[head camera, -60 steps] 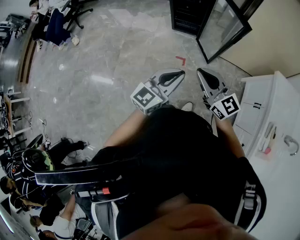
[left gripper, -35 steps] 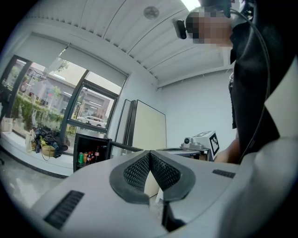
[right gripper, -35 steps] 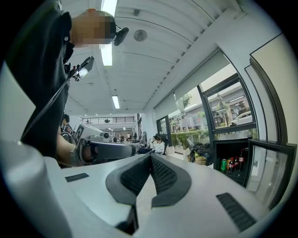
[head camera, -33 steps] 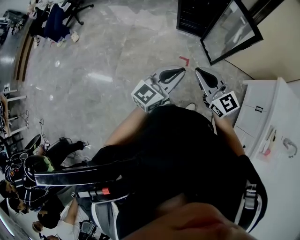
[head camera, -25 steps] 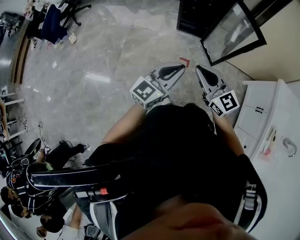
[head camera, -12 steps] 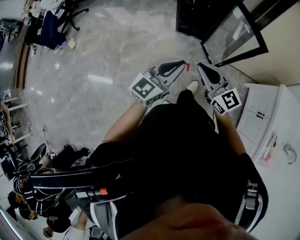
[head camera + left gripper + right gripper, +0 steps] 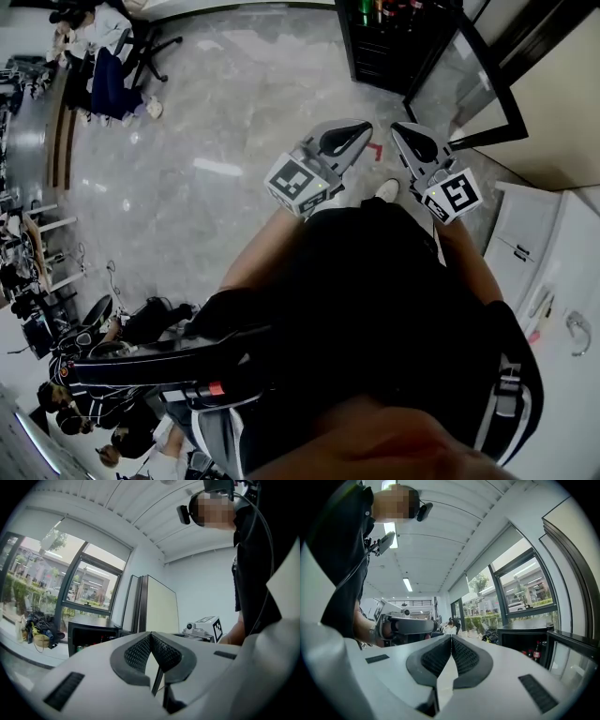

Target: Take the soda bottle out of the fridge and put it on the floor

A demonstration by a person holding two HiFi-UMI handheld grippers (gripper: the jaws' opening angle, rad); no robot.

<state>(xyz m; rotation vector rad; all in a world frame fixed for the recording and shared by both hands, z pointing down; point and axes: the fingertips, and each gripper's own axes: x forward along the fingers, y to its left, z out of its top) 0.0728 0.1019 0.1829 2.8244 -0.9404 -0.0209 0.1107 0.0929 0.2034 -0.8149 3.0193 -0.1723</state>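
Left tool point(image 7: 361, 131) and right tool point(image 7: 403, 133) are both closed, holding nothing. Likely risk: if they enter the fridge point(image 7: 375, 47) without opening, they knock over bottles point(image 7: 536, 651).

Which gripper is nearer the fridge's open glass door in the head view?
Right. The right gripper hangs just left of the open door, not touching it. The left gripper sits farther left, beyond the right one, in front of the fridge body.
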